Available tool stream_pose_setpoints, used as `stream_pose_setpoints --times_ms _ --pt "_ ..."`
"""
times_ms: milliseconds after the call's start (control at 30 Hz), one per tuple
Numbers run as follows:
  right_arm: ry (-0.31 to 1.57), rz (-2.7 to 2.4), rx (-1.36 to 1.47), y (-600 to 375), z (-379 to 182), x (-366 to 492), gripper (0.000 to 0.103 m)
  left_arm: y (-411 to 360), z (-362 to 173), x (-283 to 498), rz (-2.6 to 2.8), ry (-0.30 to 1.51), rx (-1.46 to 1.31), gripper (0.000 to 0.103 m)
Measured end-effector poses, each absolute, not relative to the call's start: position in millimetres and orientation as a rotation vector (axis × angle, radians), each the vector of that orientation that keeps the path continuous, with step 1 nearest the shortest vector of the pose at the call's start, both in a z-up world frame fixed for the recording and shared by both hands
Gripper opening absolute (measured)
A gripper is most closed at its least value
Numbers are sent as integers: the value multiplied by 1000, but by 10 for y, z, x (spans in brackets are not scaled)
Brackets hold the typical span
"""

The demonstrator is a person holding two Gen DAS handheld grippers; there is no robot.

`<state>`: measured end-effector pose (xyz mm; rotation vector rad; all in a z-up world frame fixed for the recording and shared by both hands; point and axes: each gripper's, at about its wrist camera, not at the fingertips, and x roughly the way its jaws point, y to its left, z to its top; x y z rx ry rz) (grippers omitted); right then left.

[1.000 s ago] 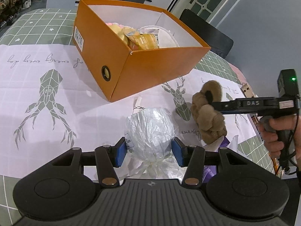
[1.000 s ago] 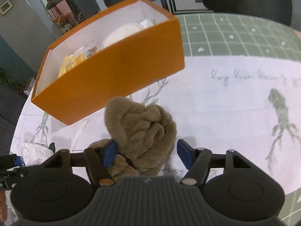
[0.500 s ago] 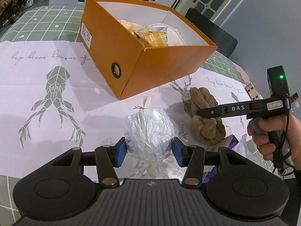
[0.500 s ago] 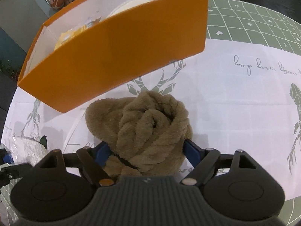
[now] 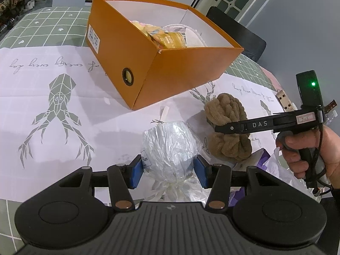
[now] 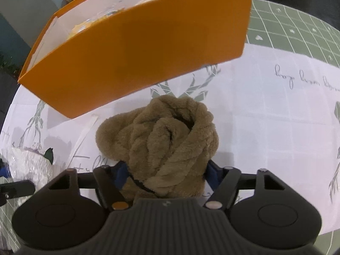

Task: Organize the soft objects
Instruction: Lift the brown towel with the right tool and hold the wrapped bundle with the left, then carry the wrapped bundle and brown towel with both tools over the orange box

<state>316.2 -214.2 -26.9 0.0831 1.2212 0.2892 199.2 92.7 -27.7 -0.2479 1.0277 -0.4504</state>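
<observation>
Brown plush (image 6: 170, 146): a knotted, fuzzy rope-like bundle is seen lying on the white printed tablecloth (image 5: 63, 106), just beside the orange box (image 5: 170, 72).
Right gripper (image 6: 167, 175): its jaws have just been closing; the plush is now pinched between the blue pads.
Left gripper (image 5: 169, 171): a crinkled clear plastic bundle (image 5: 170, 146) is clamped.
Change: the plush, lifted a second ago, has been lowered onto the cloth.

Left gripper (image 5: 170, 171), near, angled downward, pads pressed against a wrapped bundle (image 5: 170, 146). Right gripper (image 6: 167, 173), angled steeply downward, jaws just closing around a plush knot (image 6: 170, 136); hand (image 5: 306, 148) grips the handle.
</observation>
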Motion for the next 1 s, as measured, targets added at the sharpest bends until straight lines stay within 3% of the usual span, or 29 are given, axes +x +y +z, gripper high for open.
stream_pose_setpoints --times_ms 233,600,1000 --pt "1181 292 59 -2173 -180 3162 61 933 -267 1976 -451 1025 -240 58" --pt "1087 240 27 -2508 261 3051 61 937 -157 1843 -450 999 -200 58" --pt "1072 202 -80 -3141 571 2359 61 1101 -12 1547 -459 973 -163 58"
